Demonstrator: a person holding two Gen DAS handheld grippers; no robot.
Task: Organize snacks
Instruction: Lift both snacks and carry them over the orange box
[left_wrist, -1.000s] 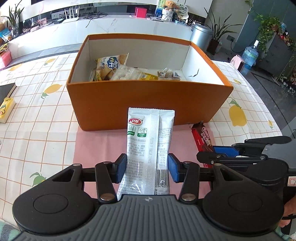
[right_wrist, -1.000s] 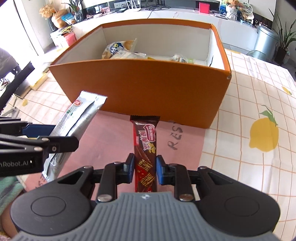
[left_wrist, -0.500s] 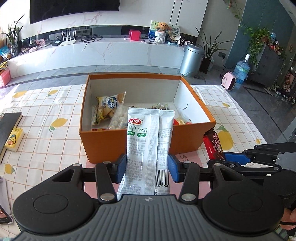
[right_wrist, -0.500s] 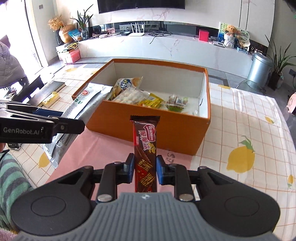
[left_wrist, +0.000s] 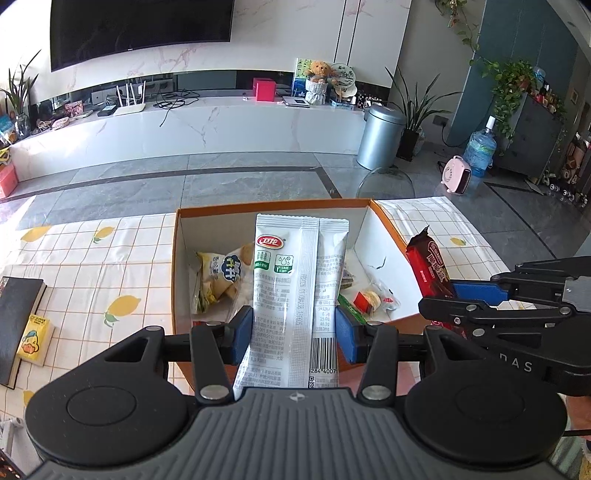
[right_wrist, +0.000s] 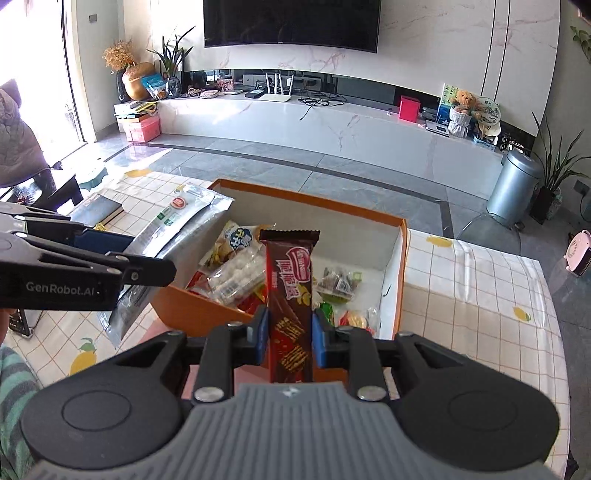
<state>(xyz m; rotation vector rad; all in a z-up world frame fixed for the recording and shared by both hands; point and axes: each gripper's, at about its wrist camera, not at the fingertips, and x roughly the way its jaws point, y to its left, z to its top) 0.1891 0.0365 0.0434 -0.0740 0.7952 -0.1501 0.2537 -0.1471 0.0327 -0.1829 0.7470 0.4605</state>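
Left gripper (left_wrist: 294, 330) clamps a white snack packet (left_wrist: 299, 295), held up over the near wall of the orange box (left_wrist: 388, 225). Right gripper (right_wrist: 289, 338) grips a brown wafer bar (right_wrist: 290, 295) just beside it, above the box's snacks.
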